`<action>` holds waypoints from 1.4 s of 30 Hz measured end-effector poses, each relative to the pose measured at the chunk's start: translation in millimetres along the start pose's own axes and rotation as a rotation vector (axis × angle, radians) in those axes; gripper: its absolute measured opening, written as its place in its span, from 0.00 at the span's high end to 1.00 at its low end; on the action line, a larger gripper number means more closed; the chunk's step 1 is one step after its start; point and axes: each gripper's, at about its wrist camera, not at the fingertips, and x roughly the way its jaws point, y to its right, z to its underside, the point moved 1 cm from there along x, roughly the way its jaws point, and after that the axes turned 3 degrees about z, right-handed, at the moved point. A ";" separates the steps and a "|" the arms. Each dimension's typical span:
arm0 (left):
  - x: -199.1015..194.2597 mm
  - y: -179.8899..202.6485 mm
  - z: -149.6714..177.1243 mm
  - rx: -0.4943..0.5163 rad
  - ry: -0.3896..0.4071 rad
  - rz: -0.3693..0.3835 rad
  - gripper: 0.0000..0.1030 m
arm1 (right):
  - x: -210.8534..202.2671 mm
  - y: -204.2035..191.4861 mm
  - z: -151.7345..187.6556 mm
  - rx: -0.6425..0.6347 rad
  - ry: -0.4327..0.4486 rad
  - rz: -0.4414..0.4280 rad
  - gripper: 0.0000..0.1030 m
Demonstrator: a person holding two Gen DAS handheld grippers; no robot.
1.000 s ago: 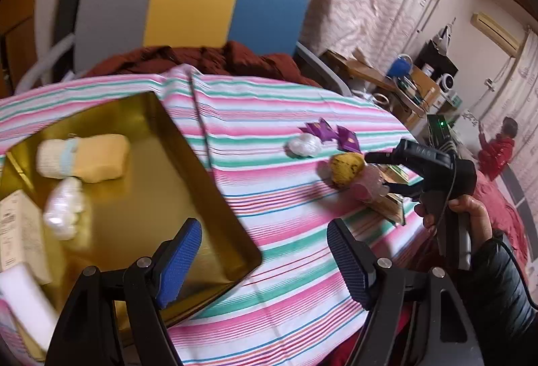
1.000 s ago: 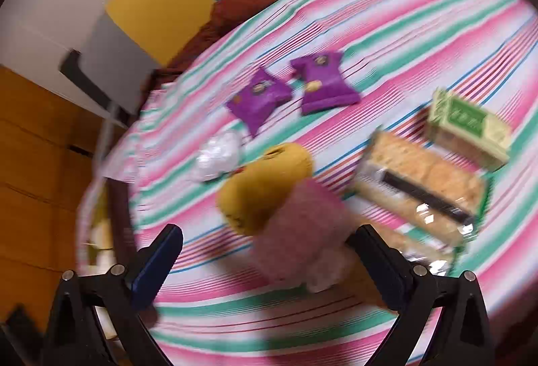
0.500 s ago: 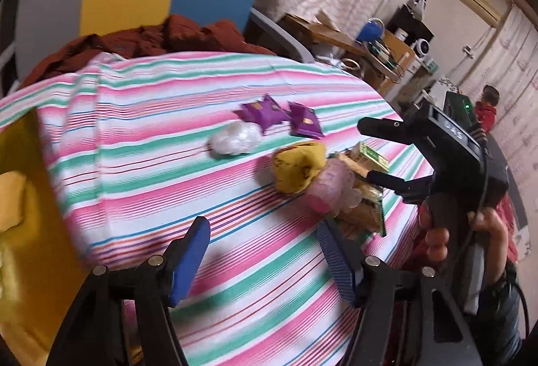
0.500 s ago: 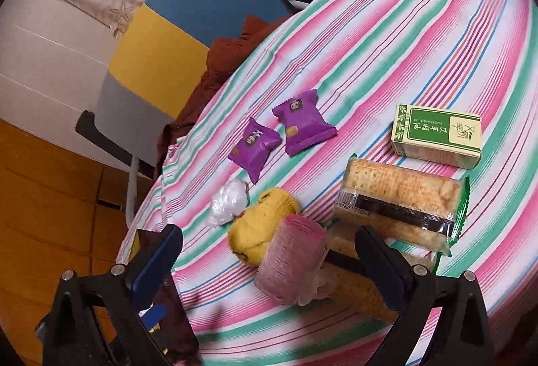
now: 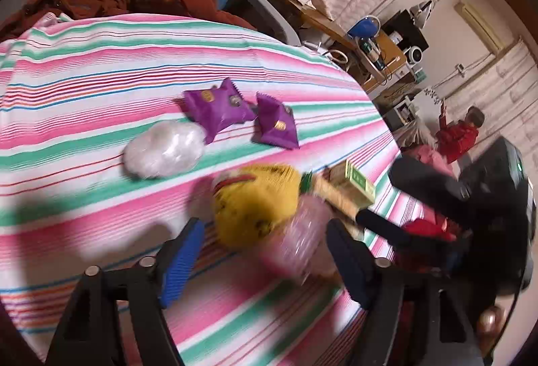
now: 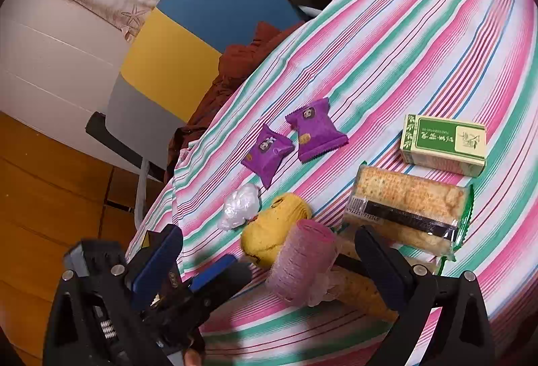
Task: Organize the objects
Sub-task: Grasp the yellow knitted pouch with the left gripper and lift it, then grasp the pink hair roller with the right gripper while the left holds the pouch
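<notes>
Left gripper point(image 5: 264, 251), jaws apart and empty, straddles the yellow sock roll point(image 5: 257, 203) and pink hair roller point(image 6: 304, 261) near the tablecloth's point(image 6: 420, 40) front edge; roller's long axis points away. Right gripper point(image 6: 269, 263), likewise spread, frames the same pair.
</notes>
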 end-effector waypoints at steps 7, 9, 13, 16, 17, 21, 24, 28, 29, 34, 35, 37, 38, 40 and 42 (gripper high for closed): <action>38.7 -13.2 -13.8 -0.096 -0.038 0.025 0.34 | 1.1 2.7 -1.0 0.016 0.001 -0.005 0.00; 42.3 -17.1 -11.6 -0.101 -0.048 0.024 0.50 | 2.7 2.4 -0.9 0.012 -0.007 0.002 0.00; 28.0 -22.7 -0.8 -0.074 -0.021 0.009 0.62 | 7.3 0.9 0.2 -0.005 -0.030 0.010 0.00; 9.0 -31.7 10.9 -0.089 0.000 -0.023 0.62 | 13.5 -3.1 3.1 -0.032 -0.063 0.000 0.00; 2.8 -34.6 14.8 -0.100 0.007 -0.026 0.62 | 17.8 -6.7 5.6 -0.051 -0.088 -0.004 0.00; -22.3 -43.1 38.6 -0.087 0.043 -0.093 0.62 | 30.0 -24.6 17.3 -0.151 -0.154 0.012 0.00; -32.7 -41.6 52.2 -0.037 0.056 -0.149 0.62 | 34.8 -30.7 24.0 -0.196 -0.179 0.025 0.00; -37.7 -42.5 63.5 -0.003 0.041 -0.183 0.62 | 40.7 -37.3 30.9 -0.245 -0.243 0.029 0.00; -39.2 -44.8 64.8 0.005 0.036 -0.176 0.62 | 41.4 -42.6 33.7 -0.292 -0.276 0.055 0.00; -39.4 -47.9 62.4 0.009 0.015 -0.151 0.62 | 26.6 -76.6 45.5 -0.558 -0.375 0.112 0.00; -38.9 -48.6 61.4 0.015 0.010 -0.144 0.62 | 25.1 -83.1 49.4 -0.624 -0.398 0.129 0.00; -39.3 -49.4 61.6 0.020 0.002 -0.134 0.62 | 28.8 -92.7 64.8 -0.800 -0.449 0.221 0.00; -39.5 -50.2 61.0 0.020 -0.006 -0.127 0.62 | 31.6 -95.4 73.9 -0.894 -0.461 0.278 0.00; -39.6 -53.7 58.4 0.003 -0.021 -0.103 0.62 | 40.8 -94.6 98.1 -1.080 -0.508 0.383 0.00; -39.7 -57.2 55.3 -0.016 -0.033 -0.082 0.62 | 43.8 -89.6 108.9 -1.131 -0.531 0.375 0.00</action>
